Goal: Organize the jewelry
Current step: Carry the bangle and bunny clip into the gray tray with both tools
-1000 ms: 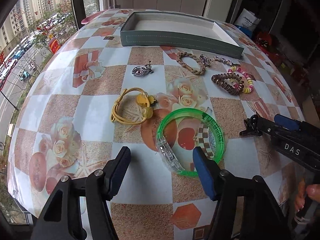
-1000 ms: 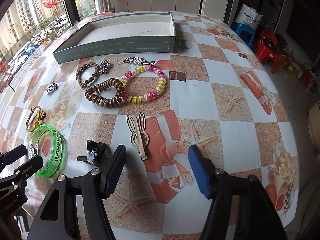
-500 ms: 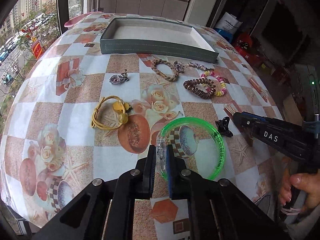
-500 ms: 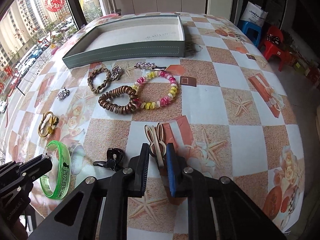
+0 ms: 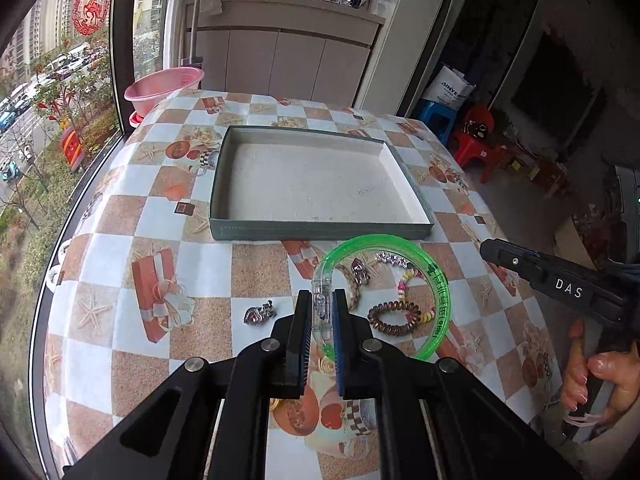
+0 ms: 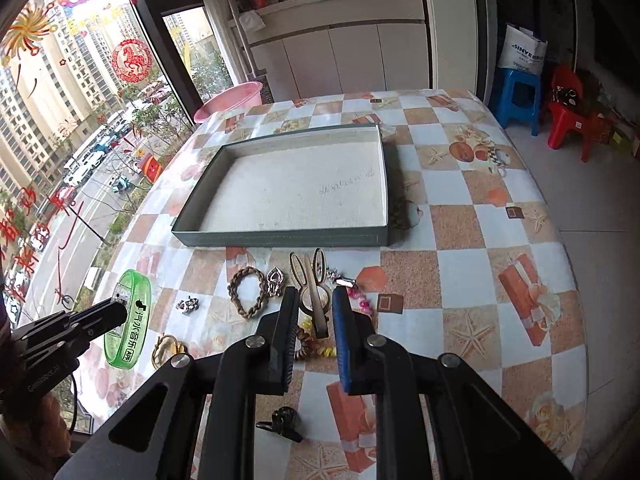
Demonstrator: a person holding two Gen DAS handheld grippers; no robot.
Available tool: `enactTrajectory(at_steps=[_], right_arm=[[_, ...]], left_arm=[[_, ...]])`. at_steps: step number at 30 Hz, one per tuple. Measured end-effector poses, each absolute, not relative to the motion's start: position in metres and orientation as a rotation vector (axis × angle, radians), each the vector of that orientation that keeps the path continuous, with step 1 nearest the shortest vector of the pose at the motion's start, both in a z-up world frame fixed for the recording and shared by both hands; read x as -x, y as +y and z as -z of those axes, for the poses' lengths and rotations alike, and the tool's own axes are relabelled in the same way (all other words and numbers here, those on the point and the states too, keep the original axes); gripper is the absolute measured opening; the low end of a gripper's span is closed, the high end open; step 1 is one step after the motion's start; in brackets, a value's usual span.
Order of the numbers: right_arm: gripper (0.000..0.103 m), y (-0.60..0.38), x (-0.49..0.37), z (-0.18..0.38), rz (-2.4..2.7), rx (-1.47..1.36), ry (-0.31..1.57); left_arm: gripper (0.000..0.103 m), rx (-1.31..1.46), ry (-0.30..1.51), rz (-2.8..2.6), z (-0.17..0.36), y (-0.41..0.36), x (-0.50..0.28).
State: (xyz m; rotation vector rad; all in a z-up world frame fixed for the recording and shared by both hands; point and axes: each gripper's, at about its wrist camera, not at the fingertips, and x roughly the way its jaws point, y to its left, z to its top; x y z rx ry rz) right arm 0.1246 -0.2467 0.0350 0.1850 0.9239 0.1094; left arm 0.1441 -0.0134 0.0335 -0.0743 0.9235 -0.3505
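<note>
Here the left tool [image 5: 321,312] pinches the translucent green bangle [image 5: 434,280]; the right tool [image 6: 316,316] clamps a rabbit-eared clip [image 6: 310,280].

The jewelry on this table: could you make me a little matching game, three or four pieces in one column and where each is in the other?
Things:
1. translucent green plastic bangle
2. beige rabbit-ear hair clip
3. shallow grey-green cardboard tray
4. small black claw clip

Places:
A. lying on the tablecloth, beneath the right gripper
B. clamped in the right gripper
C. clamped in the left gripper
D. on the table, nothing inside

Pairs: 1-C, 2-B, 3-D, 4-A
</note>
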Motion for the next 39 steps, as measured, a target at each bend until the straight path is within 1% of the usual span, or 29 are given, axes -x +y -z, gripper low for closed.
enactTrajectory(at_steps=[4,7,15,19,25,31,34,37,38,39], right_arm=[[0.018,-0.249,-0.174,-0.046,-0.135,-0.218,0.935],[0.018,-0.252,-0.210,-0.044,-0.141,-0.255,0.946],[0.018,-0.252,-0.292,-0.007,-0.120,-0.270,0.989],[0.018,-0.249,-0.323,0.014,-0.102,-0.248,1.009],[0.018,-0.244,-0.344,0.049,-0.069,-0.212,1.050],[0.018,-0.243,-0.349,0.070,-0.036,-0.194,1.083],[0.019,-0.238,-0.348,0.070,-0.022,-0.154,1.065],[0.023,-0.235,-0.348,0.069,-0.024,-0.129,1.068],[0.029,-0.236,-0.347,0.068,-0.027,-0.144,1.070],[0.041,-0.239,-0.347,0.067,-0.027,-0.170,1.074]], left_arm=[[0.022,0.078,0.902,0.326,-0.046,-0.016,-0.196],[0.022,0.079,0.880,0.286,-0.043,-0.018,-0.237],[0.022,0.041,0.970,0.194,0.005,-0.035,-0.329],[0.022,-0.048,0.989,0.161,0.036,-0.051,-0.355],[0.022,-0.099,1.048,0.133,0.073,-0.065,-0.376],[0.022,-0.152,1.018,0.104,0.081,-0.071,-0.376],[0.022,-0.164,1.011,0.092,0.081,-0.072,-0.376],[0.022,-0.165,1.023,0.086,0.079,-0.073,-0.375],[0.022,-0.161,1.020,0.090,0.078,-0.073,-0.373],[0.022,-0.157,1.011,0.093,0.075,-0.073,-0.372]])
